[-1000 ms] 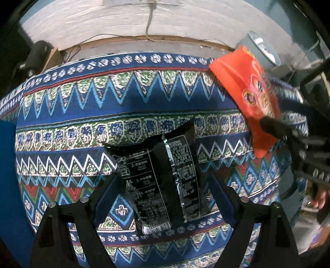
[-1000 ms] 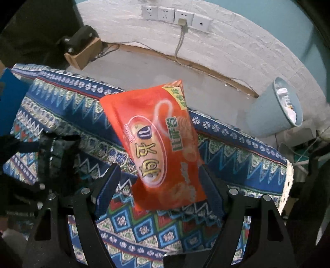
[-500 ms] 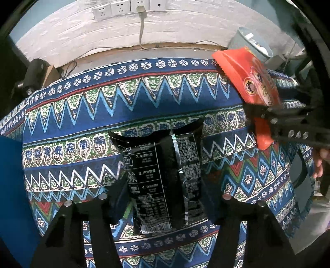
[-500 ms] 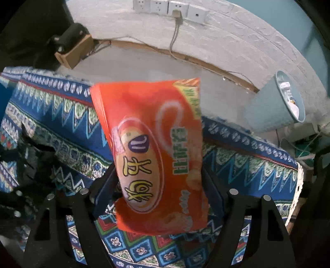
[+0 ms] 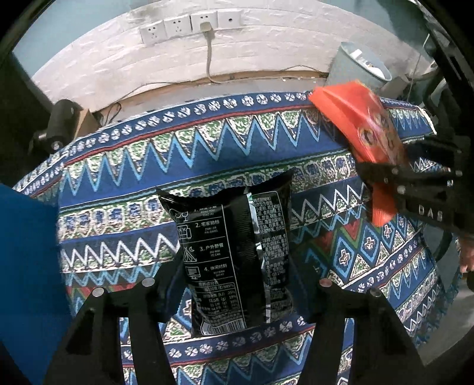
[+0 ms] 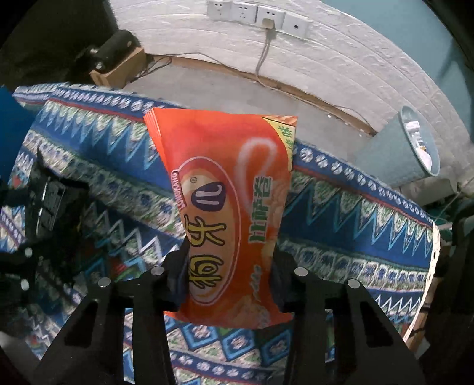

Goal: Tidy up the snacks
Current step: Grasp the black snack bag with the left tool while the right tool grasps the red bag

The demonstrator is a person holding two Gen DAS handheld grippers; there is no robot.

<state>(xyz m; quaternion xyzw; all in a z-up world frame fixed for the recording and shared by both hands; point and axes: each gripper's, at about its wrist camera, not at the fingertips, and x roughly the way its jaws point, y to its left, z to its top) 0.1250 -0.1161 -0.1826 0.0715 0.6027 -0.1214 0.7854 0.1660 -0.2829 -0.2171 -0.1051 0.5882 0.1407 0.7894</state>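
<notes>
My left gripper [image 5: 237, 284] is shut on a black snack bag [image 5: 234, 254] with white print, held upright above the patterned tablecloth [image 5: 148, 165]. My right gripper [image 6: 228, 272] is shut on an orange snack bag [image 6: 228, 207], also held above the cloth. In the left wrist view the orange bag [image 5: 358, 124] and the right gripper [image 5: 414, 183] show at the right. In the right wrist view the black bag [image 6: 50, 198] and the left gripper show blurred at the left edge.
A blue object [image 5: 26, 266] sits at the table's left edge. A pale blue waste bin [image 6: 400, 154] stands on the floor beyond the table's right end. A cardboard box [image 6: 118, 68] and wall sockets [image 6: 257, 14] are behind the table.
Both grippers have risen and tilted up with their bags, so more wall shows. The orange bag has turned more upright in the right gripper.
</notes>
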